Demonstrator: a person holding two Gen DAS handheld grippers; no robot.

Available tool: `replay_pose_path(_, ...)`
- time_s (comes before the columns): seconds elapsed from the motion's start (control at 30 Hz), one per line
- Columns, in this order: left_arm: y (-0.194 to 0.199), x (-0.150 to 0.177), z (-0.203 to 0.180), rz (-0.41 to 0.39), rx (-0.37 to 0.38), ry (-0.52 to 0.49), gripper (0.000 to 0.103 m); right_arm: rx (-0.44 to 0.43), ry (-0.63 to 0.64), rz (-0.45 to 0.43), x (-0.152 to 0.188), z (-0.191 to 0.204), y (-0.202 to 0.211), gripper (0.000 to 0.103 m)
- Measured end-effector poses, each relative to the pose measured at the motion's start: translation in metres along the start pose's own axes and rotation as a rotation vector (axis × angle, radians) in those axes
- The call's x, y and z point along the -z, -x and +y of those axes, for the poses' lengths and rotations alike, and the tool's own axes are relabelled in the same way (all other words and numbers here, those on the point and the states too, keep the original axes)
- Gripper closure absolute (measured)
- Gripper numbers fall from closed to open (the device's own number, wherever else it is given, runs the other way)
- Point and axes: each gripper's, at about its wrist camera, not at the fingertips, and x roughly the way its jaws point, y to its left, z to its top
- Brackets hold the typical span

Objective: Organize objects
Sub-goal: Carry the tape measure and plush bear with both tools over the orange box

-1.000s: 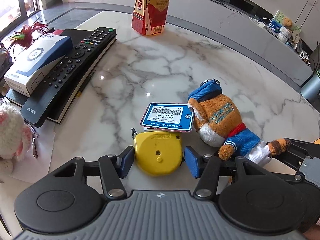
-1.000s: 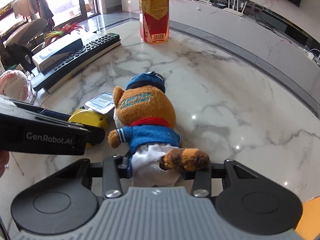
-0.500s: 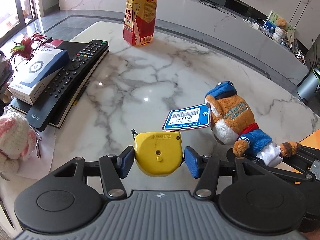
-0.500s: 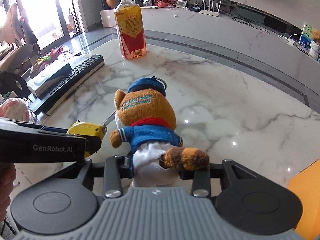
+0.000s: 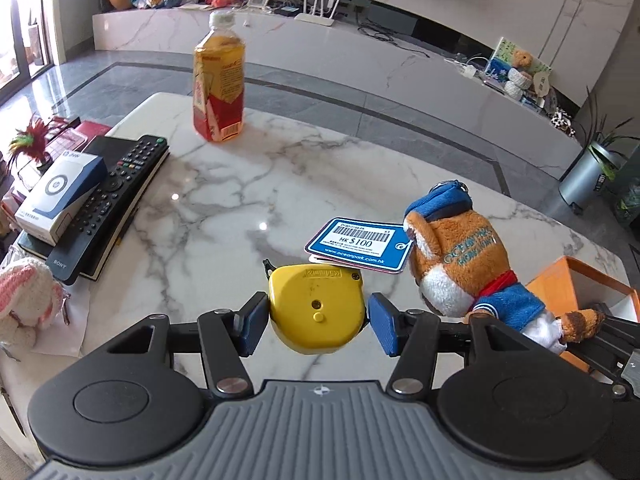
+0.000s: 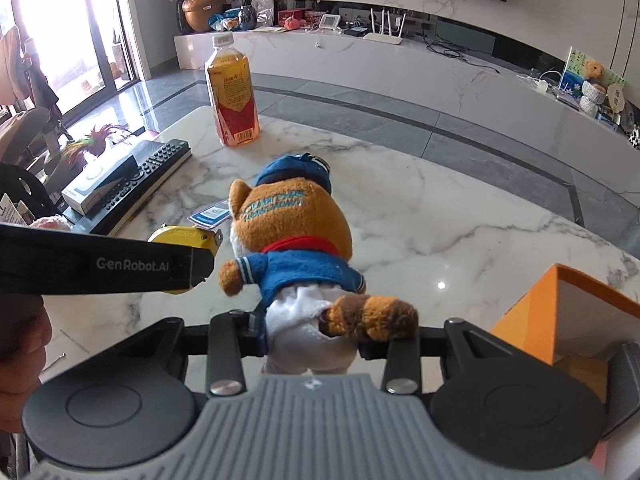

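Observation:
My left gripper (image 5: 316, 322) is shut on a yellow tape measure (image 5: 318, 306) and holds it above the marble table (image 5: 224, 200). My right gripper (image 6: 312, 344) is shut on the legs of a brown plush bear (image 6: 292, 236) in a blue cap, blue jacket and white trousers, lifted off the table. The bear (image 5: 460, 264) also shows at the right of the left wrist view, with its blue price tag (image 5: 358, 244) hanging over the tape measure. The left gripper's arm (image 6: 100, 264) crosses the left of the right wrist view, with the tape measure (image 6: 180, 236) behind it.
A tea bottle (image 5: 219, 88) stands at the table's far side. A black remote (image 5: 108, 204), a white-and-blue box (image 5: 60, 196) and a dark book lie at the left. A pink-and-white plush (image 5: 24, 304) sits front left. An open orange box (image 6: 572, 312) stands at the right.
Both grippers have risen with their loads. The tape measure and the bear have left the table, and the price tag now hangs in the air. The orange box has come into view.

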Motion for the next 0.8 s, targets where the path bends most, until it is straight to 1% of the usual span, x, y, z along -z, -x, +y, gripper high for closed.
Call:
replay_pose_path(0.13,0.022,0.002,-0.033,-0.038,0.037,-0.032,0.039,0.040,-0.033,-0.031,0.007,-0.022,0.034,0.062)
replay_pose_path(0.27,0.036,0.007,-0.067,-0.061,0.091,-0.062,0.039,0.102,-0.052,-0.045,0.022,-0.052,0.067,0.062)
replay_pose_path(0.33,0.038,0.011,-0.083,-0.062,0.121,-0.067,0.039,0.147,-0.069,-0.045,0.033,-0.069,0.081,0.062)
replay_pose_path(0.43,0.034,0.016,-0.104,-0.047,0.160,-0.072,0.039,0.254,-0.094,-0.020,0.054,-0.096,0.099,0.062)
replay_pose_path(0.5,0.032,0.021,-0.118,-0.035,0.170,-0.090,0.039,0.305,-0.120,-0.003,0.068,-0.114,0.105,0.061)
replay_pose_path(0.6,0.028,0.026,-0.138,-0.016,0.182,-0.131,0.039,0.362,-0.200,0.027,0.087,-0.142,0.110,0.061)
replay_pose_path(0.8,0.026,0.036,-0.181,0.001,0.210,-0.220,0.040,0.397,-0.283,0.085,0.116,-0.180,0.112,0.061)
